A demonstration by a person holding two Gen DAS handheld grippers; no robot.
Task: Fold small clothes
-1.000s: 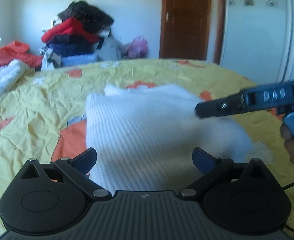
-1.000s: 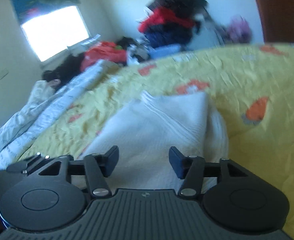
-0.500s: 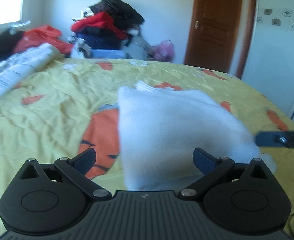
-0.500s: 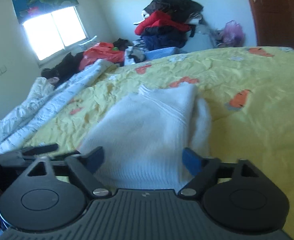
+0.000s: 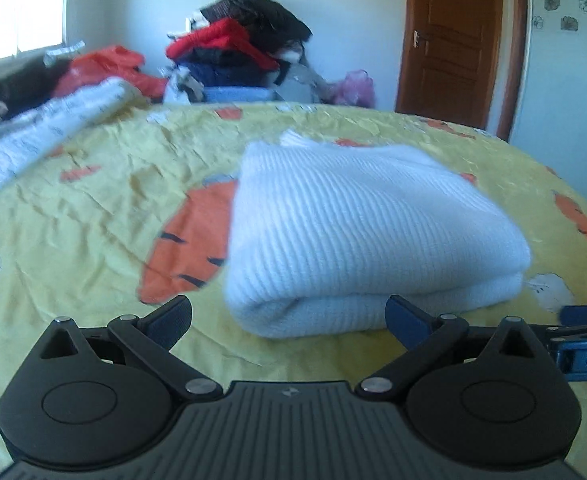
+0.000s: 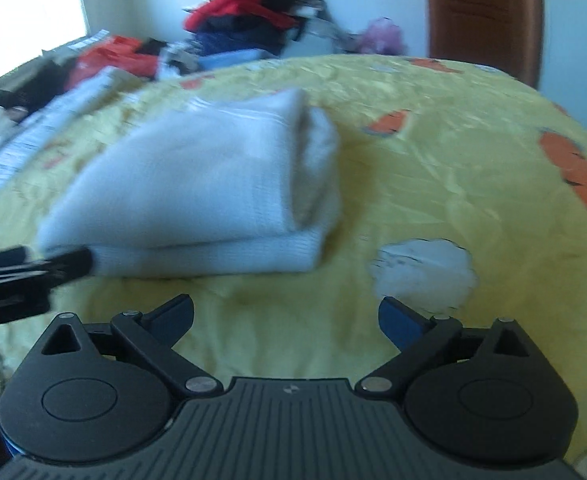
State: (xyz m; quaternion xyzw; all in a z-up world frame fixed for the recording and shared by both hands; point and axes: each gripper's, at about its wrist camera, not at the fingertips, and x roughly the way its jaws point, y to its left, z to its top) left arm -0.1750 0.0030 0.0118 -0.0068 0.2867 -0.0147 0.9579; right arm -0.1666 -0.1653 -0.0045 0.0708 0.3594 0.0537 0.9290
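A white ribbed knit garment (image 5: 365, 232) lies folded in a thick stack on the yellow carrot-print bedsheet (image 5: 93, 200). My left gripper (image 5: 287, 314) is open, low over the sheet, just short of the stack's near fold. The right gripper's finger (image 5: 581, 314) shows at the lower right edge of that view. In the right wrist view the same garment (image 6: 197, 188) lies ahead and to the left. My right gripper (image 6: 286, 314) has its jaws opening wide, with only bedsheet between them. The left gripper's finger (image 6: 29, 276) comes in from the left, at the stack's corner.
A tall pile of red, dark and blue clothes (image 5: 245, 52) stands behind the bed. A rolled white quilt (image 5: 41, 132) lies along the bed's left side. A brown door (image 5: 453, 40) is at the back right. A white cloud print (image 6: 425, 272) marks the sheet.
Both grippers have drawn back off the garment and sunk toward the sheet. The right gripper's jaws have spread wide. It has moved from over the stack to beside its near right corner.
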